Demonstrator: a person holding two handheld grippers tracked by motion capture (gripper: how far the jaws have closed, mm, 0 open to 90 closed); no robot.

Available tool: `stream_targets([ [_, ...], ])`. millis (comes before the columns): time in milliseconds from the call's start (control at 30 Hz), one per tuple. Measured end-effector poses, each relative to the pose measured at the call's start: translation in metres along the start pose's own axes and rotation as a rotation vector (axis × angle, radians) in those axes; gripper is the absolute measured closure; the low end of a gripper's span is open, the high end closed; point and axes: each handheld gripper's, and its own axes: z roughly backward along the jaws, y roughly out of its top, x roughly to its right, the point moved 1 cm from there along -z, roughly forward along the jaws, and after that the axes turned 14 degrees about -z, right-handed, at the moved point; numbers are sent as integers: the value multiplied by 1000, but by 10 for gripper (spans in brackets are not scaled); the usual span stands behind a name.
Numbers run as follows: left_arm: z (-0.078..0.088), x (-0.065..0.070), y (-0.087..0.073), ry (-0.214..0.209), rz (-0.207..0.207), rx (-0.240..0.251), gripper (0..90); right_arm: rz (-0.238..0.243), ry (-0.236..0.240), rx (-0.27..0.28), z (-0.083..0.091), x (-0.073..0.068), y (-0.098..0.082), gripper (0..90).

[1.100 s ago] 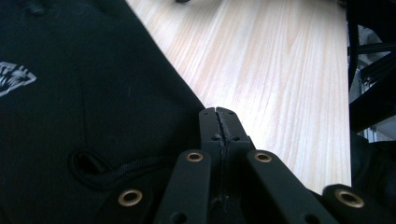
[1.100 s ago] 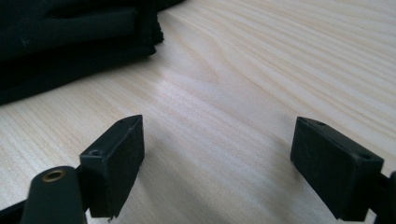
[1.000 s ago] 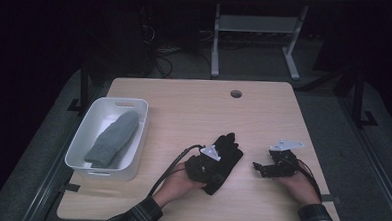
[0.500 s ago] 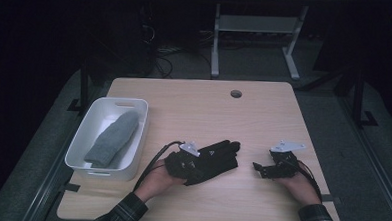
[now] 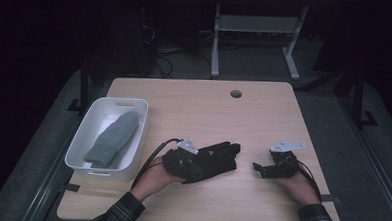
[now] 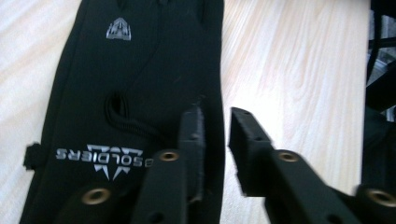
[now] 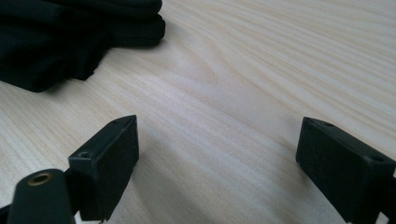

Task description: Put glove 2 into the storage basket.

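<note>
Lying low over the black glove (image 5: 213,160), the left tool (image 6: 216,135) has just parted — gripping nothing.

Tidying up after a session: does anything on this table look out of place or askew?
One thing: a black glove lies loose and slanted on the table by the left hand-held gripper, whose jaws have just been opening, while a grey mitten sits in the white bin. Nothing spilled or damaged.

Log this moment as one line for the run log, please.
left gripper: jaws just opening, over black fabric glove | right gripper: open, empty | grey mitten: in white bin
</note>
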Motion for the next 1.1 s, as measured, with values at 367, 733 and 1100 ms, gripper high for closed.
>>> stream_targets([
  [367, -1, -15, 21, 21, -67, 5, 316, -4, -4, 1, 0, -1, 0, 125],
  [733, -15, -48, 32, 89, -84, 7, 138, -1, -5, -1, 0, -1, 0, 123],
  [1100, -50, -50, 25, 83, -98, -86, 125, 0, -5, -2, 0, -1, 0, 122],
])
